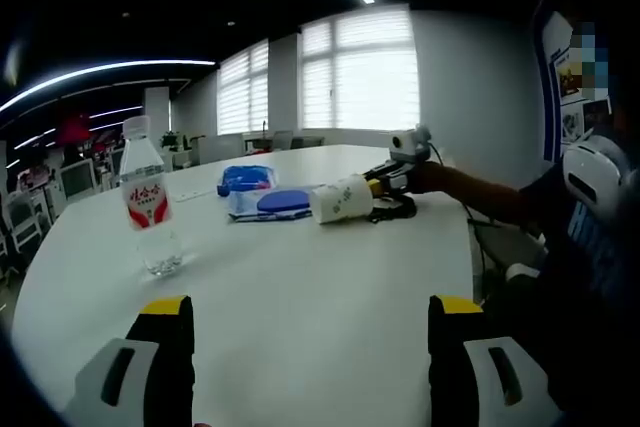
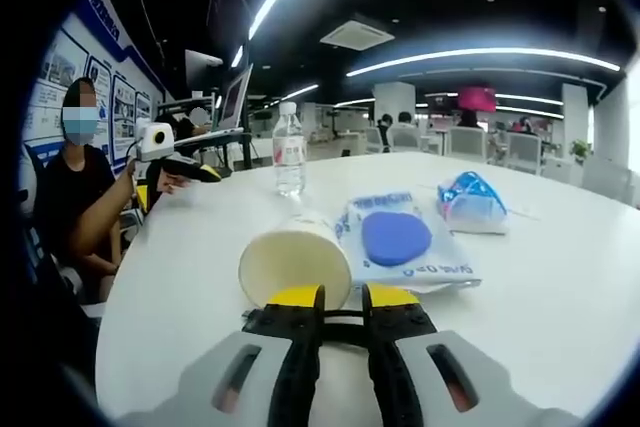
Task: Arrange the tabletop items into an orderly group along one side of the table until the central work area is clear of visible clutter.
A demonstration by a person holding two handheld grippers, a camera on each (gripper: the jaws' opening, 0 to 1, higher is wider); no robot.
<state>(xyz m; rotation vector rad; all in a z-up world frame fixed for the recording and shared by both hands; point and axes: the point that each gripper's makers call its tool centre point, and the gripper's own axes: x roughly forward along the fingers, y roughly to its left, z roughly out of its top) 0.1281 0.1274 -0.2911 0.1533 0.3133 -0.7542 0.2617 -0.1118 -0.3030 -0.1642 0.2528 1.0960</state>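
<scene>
While the left gripper [image 1: 310, 347] hovers with fingers released wide above the white table [image 1: 300, 297], the right gripper [image 2: 340, 297] has its fingers clenched on the rim of a paper cup [image 2: 293, 262] lying on its side. Beyond it are a flat packet [image 2: 405, 247], a blue bag [image 2: 470, 199] and, farther, an upright water bottle [image 2: 289, 152].

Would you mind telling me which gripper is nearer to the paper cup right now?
Right. The right gripper is at the paper cup, its nearly closed jaws touching the rim. The left gripper hangs open over bare table, well away from the cup.
</scene>
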